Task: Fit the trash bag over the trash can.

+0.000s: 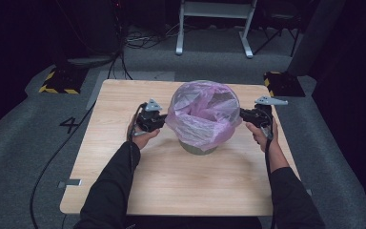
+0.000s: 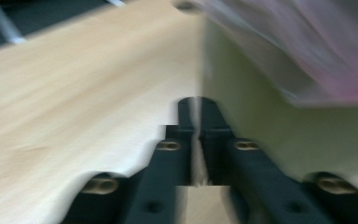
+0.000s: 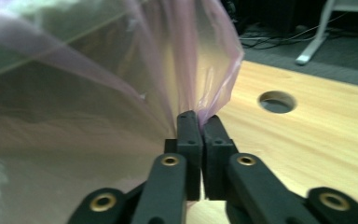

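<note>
Two grippers, left [image 1: 162, 120] and right [image 1: 242, 114], jaws pinching one pink bag [image 1: 202, 112].

The left tongs [image 2: 196, 105] rise from the bottom edge, jaws almost together with a thin slit between them, tips at the pale green bin [image 2: 279, 135]. Blurred pink bag [image 2: 307, 46] drapes over it. Wooden table [image 2: 74, 102] spreads leftward.

A dim room: grey carpet [image 1: 24, 124], cables [image 1: 143, 40], a white frame [image 1: 214, 14] and hazard-striped blocks [image 1: 59, 80] beyond the tabletop's [image 1: 181, 186] far corners.
</note>
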Motion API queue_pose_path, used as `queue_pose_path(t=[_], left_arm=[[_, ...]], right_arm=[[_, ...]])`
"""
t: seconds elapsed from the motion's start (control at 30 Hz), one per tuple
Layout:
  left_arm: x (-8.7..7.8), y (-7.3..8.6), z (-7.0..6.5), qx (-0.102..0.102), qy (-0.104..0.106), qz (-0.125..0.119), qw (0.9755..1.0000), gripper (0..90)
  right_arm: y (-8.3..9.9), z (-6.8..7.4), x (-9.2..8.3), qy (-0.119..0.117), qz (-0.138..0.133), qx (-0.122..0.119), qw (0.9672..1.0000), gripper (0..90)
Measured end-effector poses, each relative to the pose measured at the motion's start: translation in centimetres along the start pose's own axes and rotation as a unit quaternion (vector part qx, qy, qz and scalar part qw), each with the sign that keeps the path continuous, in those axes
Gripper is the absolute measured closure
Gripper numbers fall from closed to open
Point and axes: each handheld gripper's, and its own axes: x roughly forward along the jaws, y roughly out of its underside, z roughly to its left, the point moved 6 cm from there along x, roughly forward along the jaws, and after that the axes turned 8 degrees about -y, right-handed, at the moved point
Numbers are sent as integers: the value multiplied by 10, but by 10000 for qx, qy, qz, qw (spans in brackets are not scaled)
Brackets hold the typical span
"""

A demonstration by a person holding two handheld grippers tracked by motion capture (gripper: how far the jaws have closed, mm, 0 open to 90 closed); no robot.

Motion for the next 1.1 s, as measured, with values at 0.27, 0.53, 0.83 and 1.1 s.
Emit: queue_pose_path(t=[0.27, 0.53, 0.83, 1.1], left_arm=[[-50, -36, 40, -661, 6, -992, 9929, 518], [-53, -72, 22, -504, 401, -1124, 9916, 351], [-30, -86, 8, -559, 401, -1007, 9925, 516], [-16, -77, 4, -378, 525, -762, 9950, 728]], right_arm=[[-24, -10, -27, 280, -335, -104, 9990, 622], [-51, -14, -40, 289, -626, -64, 9976, 431], [-77, -1, -16, 10, -629, -180, 9979, 404], [-85, -4, -1, -185, -460, -129, 9987, 552]])
